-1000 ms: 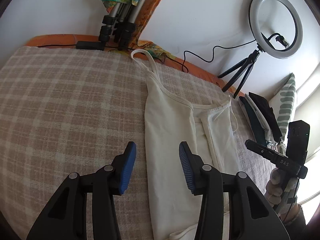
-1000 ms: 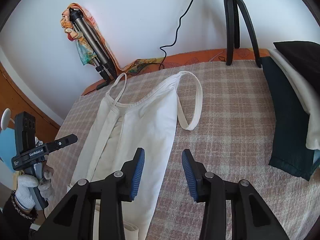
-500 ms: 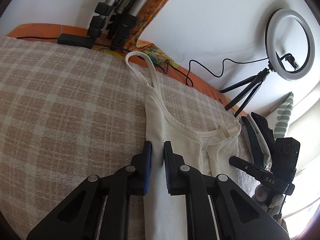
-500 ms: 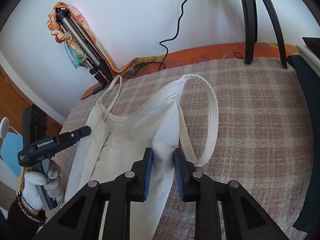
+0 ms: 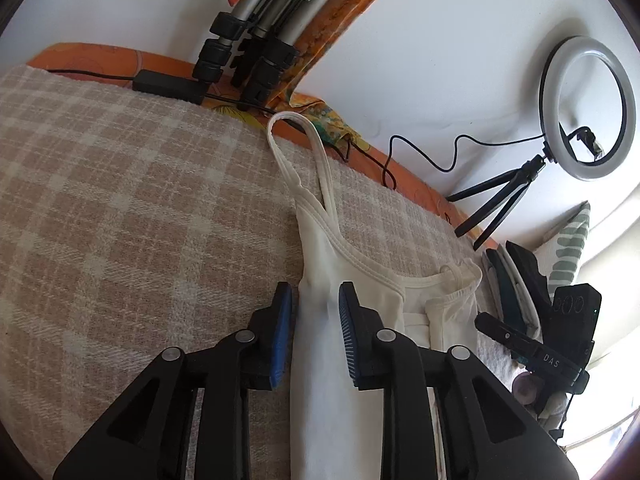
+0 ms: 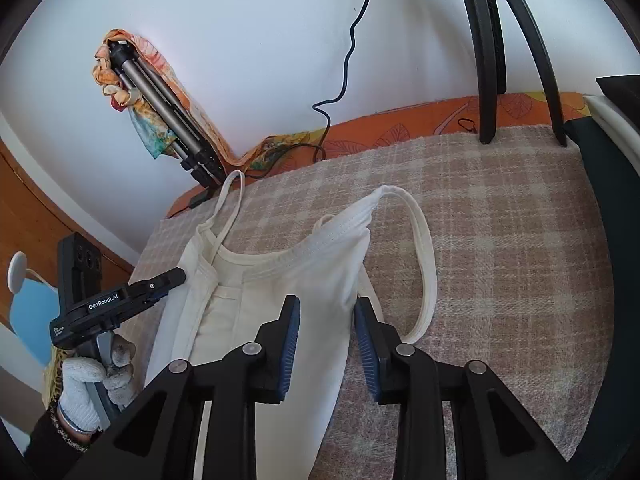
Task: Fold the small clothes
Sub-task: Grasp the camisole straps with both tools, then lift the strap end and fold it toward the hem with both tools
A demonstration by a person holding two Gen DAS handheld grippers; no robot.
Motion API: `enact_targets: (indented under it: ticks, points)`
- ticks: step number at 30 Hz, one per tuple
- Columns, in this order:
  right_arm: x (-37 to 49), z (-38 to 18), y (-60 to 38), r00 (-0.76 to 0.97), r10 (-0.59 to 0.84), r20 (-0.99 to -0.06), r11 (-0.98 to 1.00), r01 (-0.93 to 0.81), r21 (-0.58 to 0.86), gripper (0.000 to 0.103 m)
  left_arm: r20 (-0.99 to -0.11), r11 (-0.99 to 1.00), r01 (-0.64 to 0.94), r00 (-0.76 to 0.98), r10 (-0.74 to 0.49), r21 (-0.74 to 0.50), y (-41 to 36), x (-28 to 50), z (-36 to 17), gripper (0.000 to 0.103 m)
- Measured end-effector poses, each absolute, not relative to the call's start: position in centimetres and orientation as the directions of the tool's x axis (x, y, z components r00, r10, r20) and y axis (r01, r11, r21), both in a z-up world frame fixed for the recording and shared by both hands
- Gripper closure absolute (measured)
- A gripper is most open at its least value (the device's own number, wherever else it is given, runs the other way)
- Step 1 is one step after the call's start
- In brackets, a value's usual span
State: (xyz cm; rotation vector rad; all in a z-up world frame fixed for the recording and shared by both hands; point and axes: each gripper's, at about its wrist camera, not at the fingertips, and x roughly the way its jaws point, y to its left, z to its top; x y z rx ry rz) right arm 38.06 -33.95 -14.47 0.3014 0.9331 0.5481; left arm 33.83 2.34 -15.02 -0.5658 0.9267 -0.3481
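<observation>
A cream white tank top (image 5: 344, 344) lies on the checked beige blanket (image 5: 120, 240), its sides folded inward, straps toward the wall. My left gripper (image 5: 314, 308) is open, its blue pads straddling the top's left folded edge near the armhole. My right gripper (image 6: 325, 320) is open, its pads straddling the top's (image 6: 280, 288) right folded edge just below the right strap (image 6: 424, 264). Each gripper shows in the other's view, the right gripper (image 5: 536, 344) and the left gripper (image 6: 116, 304).
A folded tripod (image 5: 248, 52) draped in patterned cloth leans on the wall. A ring light (image 5: 586, 108) on a small tripod stands at the right. Folded dark and white clothes (image 6: 608, 184) are stacked at the right edge. Cables (image 5: 424, 152) run along the orange bed edge.
Both grippers moved forward to the top's shoulder edges and closed half a second ago. Both have now opened again to a narrow gap around the fabric.
</observation>
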Motion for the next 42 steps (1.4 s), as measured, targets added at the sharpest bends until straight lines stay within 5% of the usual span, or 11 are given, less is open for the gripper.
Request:
enact_targets:
  ticks: [2, 7, 10, 11, 13, 42]
  points:
    - [38.8, -14.3, -33.7, 0.472, 0.57, -0.673, 0.822, -0.317, 0.474, 0.068, -0.624, 0.767, 0.026, 0.564, -0.541, -0.641, 3.0, 34.2, -15.0, 0.051]
    - [41.3, -15.2, -33.2, 0.448, 0.571, -0.688, 0.821, -0.3, 0.486, 0.068, -0.635, 0.781, 0.057, 0.547, -0.546, -0.622, 2.2, 35.8, -14.9, 0.048]
    - [42.3, -15.6, -32.8, 0.439, 0.574, -0.691, 0.819, -0.307, 0.486, 0.076, -0.652, 0.812, 0.088, 0.55, -0.522, -0.577, 1.4, 36.3, -14.9, 0.059]
    - [42.5, -15.7, -32.7, 0.434, 0.575, -0.693, 0.818, -0.306, 0.487, 0.084, -0.664, 0.821, 0.089, 0.542, -0.515, -0.564, 1.1, 36.5, -15.0, 0.081]
    - [43.0, -16.0, -32.7, 0.421, 0.577, -0.7, 0.817, -0.297, 0.494, 0.097, -0.686, 0.831, 0.069, 0.529, -0.499, -0.552, 0.9, 37.1, -15.8, 0.103]
    - [31.2, -5.0, -33.0, 0.519, 0.624, -0.585, 0.781, -0.434, 0.448, 0.101, -0.535, 0.822, 0.18, 0.68, -0.501, -0.54, 2.3, 26.6, -5.9, 0.103]
